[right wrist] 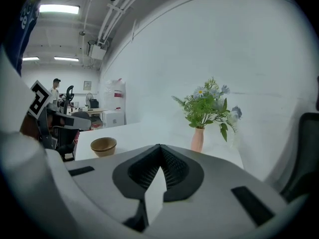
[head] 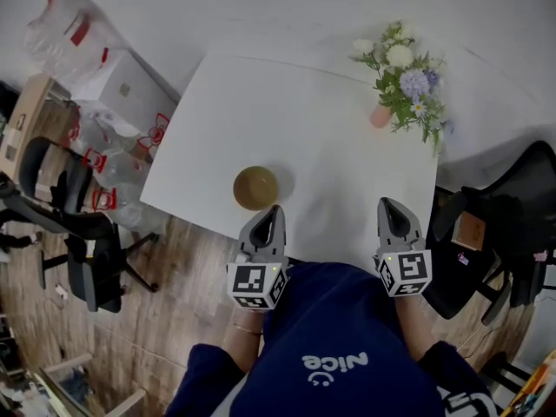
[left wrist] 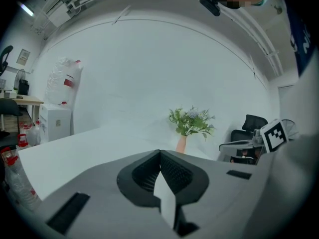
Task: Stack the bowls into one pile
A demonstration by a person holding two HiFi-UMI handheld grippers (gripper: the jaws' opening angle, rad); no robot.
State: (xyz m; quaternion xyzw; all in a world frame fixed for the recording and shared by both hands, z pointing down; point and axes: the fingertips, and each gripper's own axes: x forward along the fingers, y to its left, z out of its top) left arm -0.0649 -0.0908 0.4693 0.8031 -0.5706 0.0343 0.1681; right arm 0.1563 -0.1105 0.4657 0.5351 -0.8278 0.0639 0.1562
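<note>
Brown bowl pile (head: pixel 255 188) sits on the white desk (head: pixel 330 137), close to the near edge, left of its middle. In the right gripper view the side shows a second rim line below the top one, so it reads as two bowls nested; exact count can't be told.

Left gripper (head: pixel 274 209) is at the near edge, tip just beside the pile on its right. Contact can't be told from the head view. Its jaws are pressed together with nothing between them; the ribbed pads meet at the tip in the left gripper view.

Right gripper (head: pixel 388 203) is also at the near edge, toward the near right corner, well apart from the pile. Jaws pressed together, nothing pinched.

Both point out across the desk, marker cubes toward the person's navy top (head: pixel 339 346).

Pink vase (head: pixel 380 115) with flowers (head: pixel 407 75) stands upright at the far right corner.

Off the desk: black office chair (head: pixel 74 224) on the wood floor to the left, another chair (head: pixel 512 224) to the right, plastic bags (head: pixel 69 29) and a white box (head: pixel 122 85) beyond the left edge.
</note>
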